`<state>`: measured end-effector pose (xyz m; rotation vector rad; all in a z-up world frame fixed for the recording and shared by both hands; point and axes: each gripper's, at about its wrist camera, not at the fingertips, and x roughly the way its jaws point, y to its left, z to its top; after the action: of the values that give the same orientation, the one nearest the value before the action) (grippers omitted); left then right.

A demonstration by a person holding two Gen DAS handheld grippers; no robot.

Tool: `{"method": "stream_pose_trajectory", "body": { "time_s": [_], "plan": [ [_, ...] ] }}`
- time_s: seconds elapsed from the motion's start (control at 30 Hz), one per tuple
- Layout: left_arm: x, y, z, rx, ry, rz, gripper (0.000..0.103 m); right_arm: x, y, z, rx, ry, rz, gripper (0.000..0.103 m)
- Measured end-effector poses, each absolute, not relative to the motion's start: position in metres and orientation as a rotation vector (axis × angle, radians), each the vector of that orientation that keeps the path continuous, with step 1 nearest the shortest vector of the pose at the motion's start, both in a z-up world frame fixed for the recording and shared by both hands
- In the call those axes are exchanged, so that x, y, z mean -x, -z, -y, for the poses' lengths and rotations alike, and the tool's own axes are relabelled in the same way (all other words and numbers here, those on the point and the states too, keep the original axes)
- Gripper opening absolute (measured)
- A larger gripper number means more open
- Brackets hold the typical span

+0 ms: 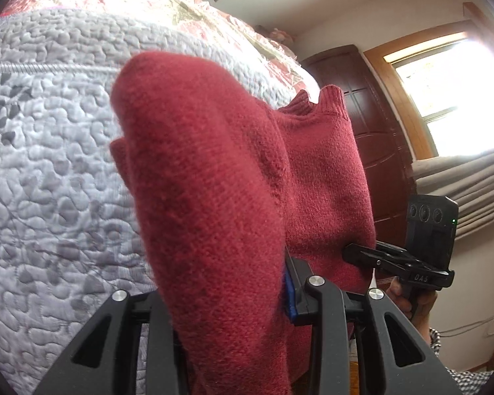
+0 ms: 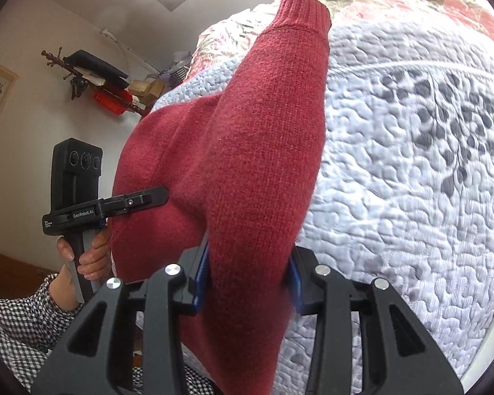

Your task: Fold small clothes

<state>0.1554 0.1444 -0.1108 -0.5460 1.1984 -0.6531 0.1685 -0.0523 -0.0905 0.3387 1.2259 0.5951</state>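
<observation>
A dark red knitted sweater is held up over the bed between both grippers. My left gripper is shut on a thick fold of it; the knit drapes over and hides the left finger. My right gripper is shut on a sleeve, squeezed between the blue pads, with its ribbed cuff pointing away. From the left wrist view, the right gripper bites the sweater's far edge. The right wrist view shows the left gripper pinching the body side.
A grey-white quilted bedspread with a leaf print lies under the sweater, and a floral cover lies beyond it. A dark wooden door and a bright window stand to the right. A checked sleeve and a hand hold the left gripper.
</observation>
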Motion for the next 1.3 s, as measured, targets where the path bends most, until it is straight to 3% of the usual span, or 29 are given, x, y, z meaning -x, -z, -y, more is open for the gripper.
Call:
{"method": "stream_pose_trajectory", "body": {
  "time_s": [0.27, 0.43, 0.6, 0.77, 0.87, 1.1, 1.2, 1.27, 1.3],
  "plan": [
    [-0.150, 0.172, -0.113, 0.440, 0.522, -1.226, 0.034, -0.167, 0.176, 0.086, -0.376, -0.574, -1.329, 0.039],
    [-0.151, 0.199, -0.113, 0.469, 0.483, -1.229, 0.040, -0.168, 0.212, 0.106, -0.475, -0.561, -1.349, 0.042],
    [-0.152, 0.198, -0.100, 0.432, 0.423, -1.250, 0.057, -0.171, 0.206, 0.100, -0.480, -0.558, -1.357, 0.050],
    [-0.133, 0.174, -0.108, 0.403, 0.384, -1.259, 0.060, -0.140, 0.190, 0.122, -0.473, -0.551, -1.308, 0.059],
    [-0.104, 0.159, -0.111, 0.349, 0.369, -1.231, 0.068, -0.111, 0.191, 0.131, -0.485, -0.558, -1.316, 0.059],
    [-0.056, 0.158, -0.109, 0.322, 0.315, -1.228, 0.068, -0.053, 0.222, 0.137, -0.541, -0.587, -1.400, 0.061],
    [-0.056, 0.175, -0.107, 0.319, 0.272, -1.279, 0.066, -0.045, 0.238, 0.137, -0.580, -0.581, -1.437, 0.053],
    [-0.057, 0.184, -0.107, 0.325, 0.253, -1.312, 0.063, -0.046, 0.239, 0.138, -0.626, -0.610, -1.454, 0.029],
    [-0.056, 0.184, -0.109, 0.340, 0.248, -1.316, 0.061, -0.045, 0.235, 0.140, -0.641, -0.622, -1.455, 0.025]
  ]
}}
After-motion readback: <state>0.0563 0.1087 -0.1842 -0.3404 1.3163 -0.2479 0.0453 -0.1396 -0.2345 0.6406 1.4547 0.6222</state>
